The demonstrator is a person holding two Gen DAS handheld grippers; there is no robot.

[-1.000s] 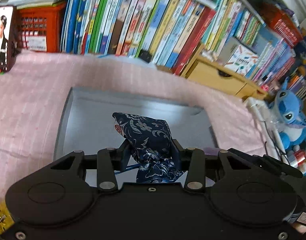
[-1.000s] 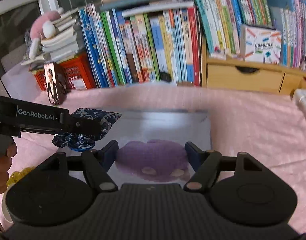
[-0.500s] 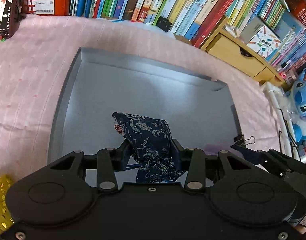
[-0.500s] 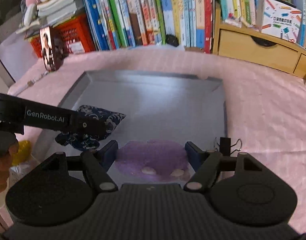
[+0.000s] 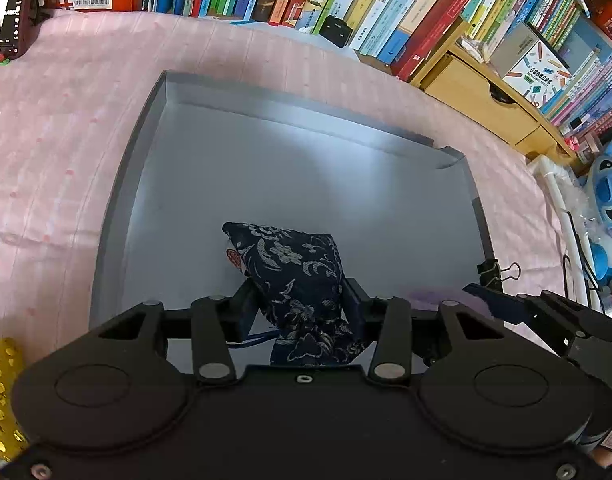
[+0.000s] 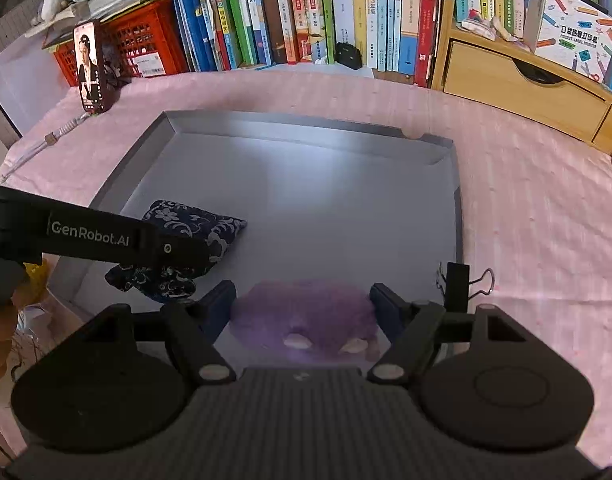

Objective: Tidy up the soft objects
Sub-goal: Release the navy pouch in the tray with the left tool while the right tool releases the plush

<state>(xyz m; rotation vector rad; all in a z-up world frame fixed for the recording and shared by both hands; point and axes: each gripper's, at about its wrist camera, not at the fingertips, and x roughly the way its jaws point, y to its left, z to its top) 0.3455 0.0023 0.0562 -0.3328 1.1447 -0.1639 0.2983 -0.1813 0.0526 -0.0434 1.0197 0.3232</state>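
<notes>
My left gripper [image 5: 299, 300] is shut on a dark blue floral cloth pouch [image 5: 293, 268] and holds it low over the near left part of a shallow grey tray [image 5: 306, 168]. In the right wrist view the pouch [image 6: 193, 232] sits just over the floor of the tray [image 6: 326, 200], under the left gripper's finger [image 6: 105, 236]. My right gripper [image 6: 303, 308] is shut on a fuzzy purple soft toy [image 6: 306, 316] at the tray's near edge. The toy is blurred.
The tray lies on a pink cloth [image 6: 526, 208]. A binder clip [image 6: 466, 280] grips the tray's right rim. Books [image 6: 306, 12], a red crate [image 6: 141, 48], a phone [image 6: 90, 66] and wooden drawers [image 6: 514, 84] line the back. A blue plush [image 5: 608, 208] sits at right.
Both grippers have tipped forward and moved down over the tray with their objects still held. The pouch is now lower, close to the tray floor.
</notes>
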